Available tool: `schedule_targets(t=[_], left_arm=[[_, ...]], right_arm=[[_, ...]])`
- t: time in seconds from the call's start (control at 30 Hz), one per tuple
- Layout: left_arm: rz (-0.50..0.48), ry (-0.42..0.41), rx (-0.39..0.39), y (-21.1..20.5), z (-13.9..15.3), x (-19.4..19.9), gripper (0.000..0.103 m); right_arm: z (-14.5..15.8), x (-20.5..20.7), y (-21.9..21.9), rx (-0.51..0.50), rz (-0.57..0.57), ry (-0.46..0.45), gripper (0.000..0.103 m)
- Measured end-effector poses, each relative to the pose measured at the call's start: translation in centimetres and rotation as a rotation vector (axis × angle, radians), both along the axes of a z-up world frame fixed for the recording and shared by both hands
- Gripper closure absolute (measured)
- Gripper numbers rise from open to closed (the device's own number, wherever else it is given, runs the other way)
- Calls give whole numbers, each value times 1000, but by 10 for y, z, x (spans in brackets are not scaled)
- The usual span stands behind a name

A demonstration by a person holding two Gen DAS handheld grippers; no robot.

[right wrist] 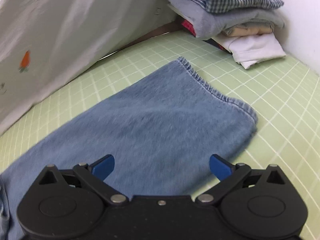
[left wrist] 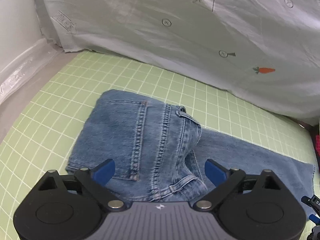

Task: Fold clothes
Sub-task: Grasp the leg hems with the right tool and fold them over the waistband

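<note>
A pair of blue jeans (left wrist: 144,140) lies on the green gridded mat (left wrist: 50,108), its waist part folded over with a back pocket and belt loop facing up. My left gripper (left wrist: 160,172) hangs over that waist part, open, nothing between its blue fingertips (left wrist: 105,171). In the right wrist view the leg end of the jeans (right wrist: 160,120) lies flat with its hem toward the far right. My right gripper (right wrist: 162,167) is above the leg, open and holding nothing.
A white sheet with carrot prints (left wrist: 180,30) hangs along the back of the mat. A stack of folded clothes (right wrist: 230,18) sits at the far right corner by the white wall. Part of the other gripper (left wrist: 313,202) shows at the right edge.
</note>
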State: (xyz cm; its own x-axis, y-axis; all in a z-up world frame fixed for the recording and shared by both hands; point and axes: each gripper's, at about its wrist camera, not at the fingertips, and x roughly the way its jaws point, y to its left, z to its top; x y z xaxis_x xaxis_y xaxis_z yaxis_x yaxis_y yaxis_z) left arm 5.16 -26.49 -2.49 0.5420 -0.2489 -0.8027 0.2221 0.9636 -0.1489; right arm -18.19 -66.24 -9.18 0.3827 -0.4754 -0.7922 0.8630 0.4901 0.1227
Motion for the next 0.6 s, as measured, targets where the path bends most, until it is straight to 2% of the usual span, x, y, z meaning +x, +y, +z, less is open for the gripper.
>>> schedule_targets(t=[0.07,0.2,0.27,0.37,0.47,0.53,0.6], left_arm=[[-20,6,29,-12,2,6,7],[-119,-49,133,-43,7,9,7],[-166,-67,188,-60,9,11,7],[-208,-57,191,-77,9,12,7],[-235,-55,197,-91,10,9,7],[-253,-55,202,-96,9,4,7],[-265,-50,204,-98,8,-1,7]], right_arm=[[-6,0,-12,-31,-21,30,1],[-13,-12,-29,-135,-65,108,0],[-20,-21,-39,-134,-101,116,0],[-31,-40,-53,-95,-161,91,0],[-37,-49,-57,-83,-162,50,0],[-38,-47,-56,-92,-136,55,1],[-37,-47,-55,-97,-125,39,8]])
